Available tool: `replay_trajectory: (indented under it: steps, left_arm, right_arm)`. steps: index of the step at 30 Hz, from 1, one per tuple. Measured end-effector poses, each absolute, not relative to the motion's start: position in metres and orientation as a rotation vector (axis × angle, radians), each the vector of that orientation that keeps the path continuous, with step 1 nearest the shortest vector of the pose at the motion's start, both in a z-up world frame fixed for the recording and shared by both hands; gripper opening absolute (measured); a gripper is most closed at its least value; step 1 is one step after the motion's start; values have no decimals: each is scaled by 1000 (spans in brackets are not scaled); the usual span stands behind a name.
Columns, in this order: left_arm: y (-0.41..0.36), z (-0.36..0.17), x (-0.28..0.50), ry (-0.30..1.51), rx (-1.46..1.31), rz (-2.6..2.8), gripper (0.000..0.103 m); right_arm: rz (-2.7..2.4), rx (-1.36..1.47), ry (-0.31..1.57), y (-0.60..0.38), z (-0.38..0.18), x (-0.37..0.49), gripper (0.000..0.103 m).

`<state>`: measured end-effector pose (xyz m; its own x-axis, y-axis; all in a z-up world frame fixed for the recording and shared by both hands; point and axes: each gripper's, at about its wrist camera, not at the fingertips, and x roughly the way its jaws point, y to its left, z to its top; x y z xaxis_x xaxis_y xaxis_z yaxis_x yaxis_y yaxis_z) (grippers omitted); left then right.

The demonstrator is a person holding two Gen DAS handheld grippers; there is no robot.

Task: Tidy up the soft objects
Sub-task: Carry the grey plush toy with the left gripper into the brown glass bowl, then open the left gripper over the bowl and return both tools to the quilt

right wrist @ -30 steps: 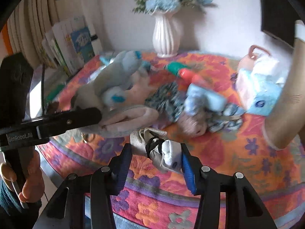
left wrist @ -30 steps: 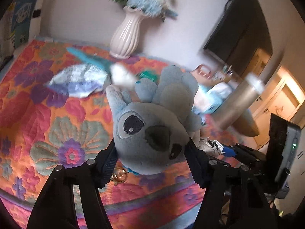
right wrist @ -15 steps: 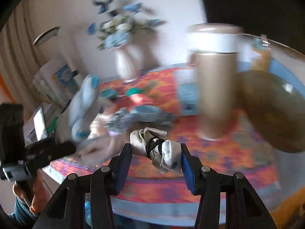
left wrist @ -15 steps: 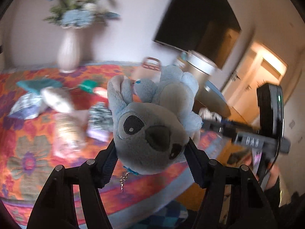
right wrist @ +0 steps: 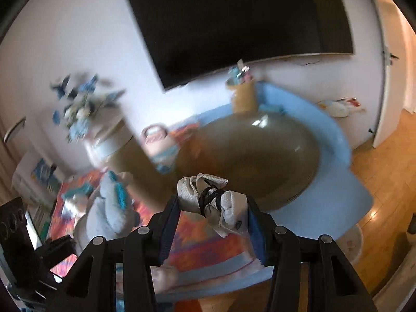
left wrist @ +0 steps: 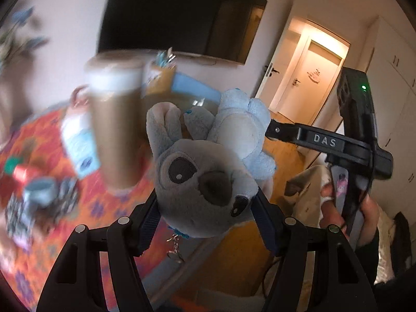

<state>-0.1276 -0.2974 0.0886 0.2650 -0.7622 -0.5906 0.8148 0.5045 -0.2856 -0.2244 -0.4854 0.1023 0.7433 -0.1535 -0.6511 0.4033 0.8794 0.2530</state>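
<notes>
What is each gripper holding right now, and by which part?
The left gripper clamps the grey-blue plush toy by the sides of its head. The right gripper grips the rolled cloth bundle by its two ends.

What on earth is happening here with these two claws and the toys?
A person is tidying soft things with a hand-held claw in each hand. The left claw is clamped on a grey-blue plush toy. The right claw grips a rolled white cloth bundle tied with a black band. Both are held above the table, near a big brown bowl.
</notes>
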Motion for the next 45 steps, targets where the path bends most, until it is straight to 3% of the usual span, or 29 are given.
replay_trajectory:
  steps: [8, 15, 20, 24, 30, 45]
  left_arm:
    - [-384, 102, -106, 677, 174, -917, 64]
    - [-430, 84, -78, 637, 273, -705, 64]
    - [-441, 72, -66, 643, 325, -667, 67]
    - [-448, 71, -72, 602, 361, -671, 72]
    - [-458, 77, -89, 547, 421, -674, 86]
    - [-412, 126, -163, 406, 393, -843, 87]
  right_arm:
    - [-441, 486, 600, -567, 123, -211, 48]
    - [-510, 449, 668, -602, 112, -159, 48]
    - [-510, 439, 736, -613, 95, -126, 48]
    - [-477, 484, 775, -621, 80, -112, 62]
    - [-474, 485, 779, -623, 84, -116, 62]
    - [-493, 491, 633, -599, 138, -189, 62]
